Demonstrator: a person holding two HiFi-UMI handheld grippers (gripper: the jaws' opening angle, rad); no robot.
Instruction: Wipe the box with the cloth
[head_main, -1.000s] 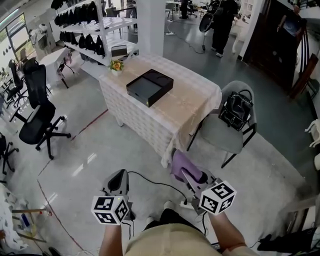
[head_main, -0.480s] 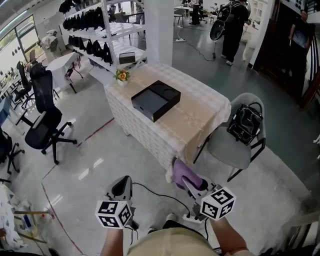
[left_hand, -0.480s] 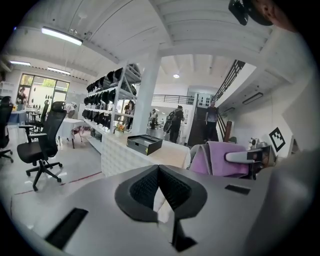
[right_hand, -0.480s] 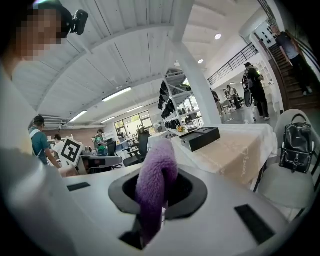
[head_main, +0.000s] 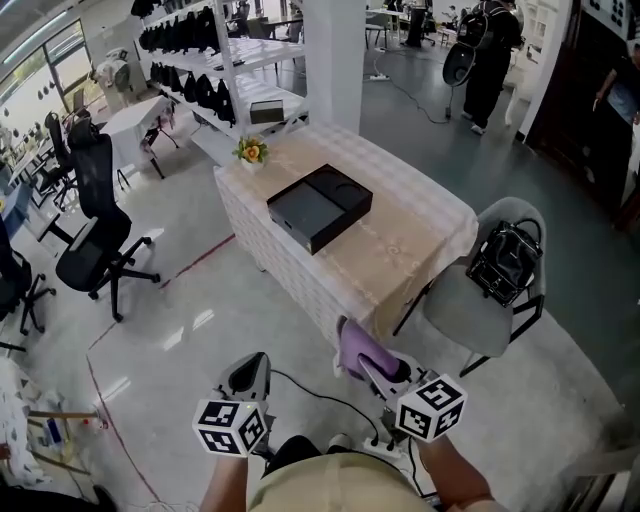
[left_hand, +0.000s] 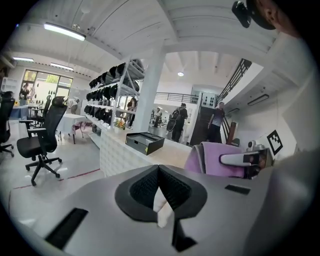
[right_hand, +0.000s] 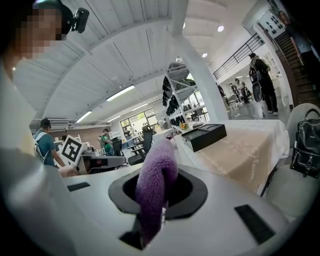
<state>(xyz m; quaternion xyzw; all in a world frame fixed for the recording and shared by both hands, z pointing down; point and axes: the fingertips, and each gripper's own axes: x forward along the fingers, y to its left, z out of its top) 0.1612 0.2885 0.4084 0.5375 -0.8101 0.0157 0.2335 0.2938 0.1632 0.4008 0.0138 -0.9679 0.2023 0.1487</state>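
Purple fleecy cloth (head_main: 352, 345) is pinched in the right gripper (head_main: 378, 368), folded over its tips. The left gripper (head_main: 251, 366), at its nine o'clock, has its jaws pressed together on nothing. Both hang over the floor, apart from the beige-covered table (head_main: 420, 240). At twelve o'clock the black box (head_main: 320, 207) lies on that table. A grey chair (head_main: 465, 305) stands at two o'clock.

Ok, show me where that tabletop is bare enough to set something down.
The widest bare stretch lies between the black box and the table end beside the chair with the bag. Tighter between the box and the flowers.
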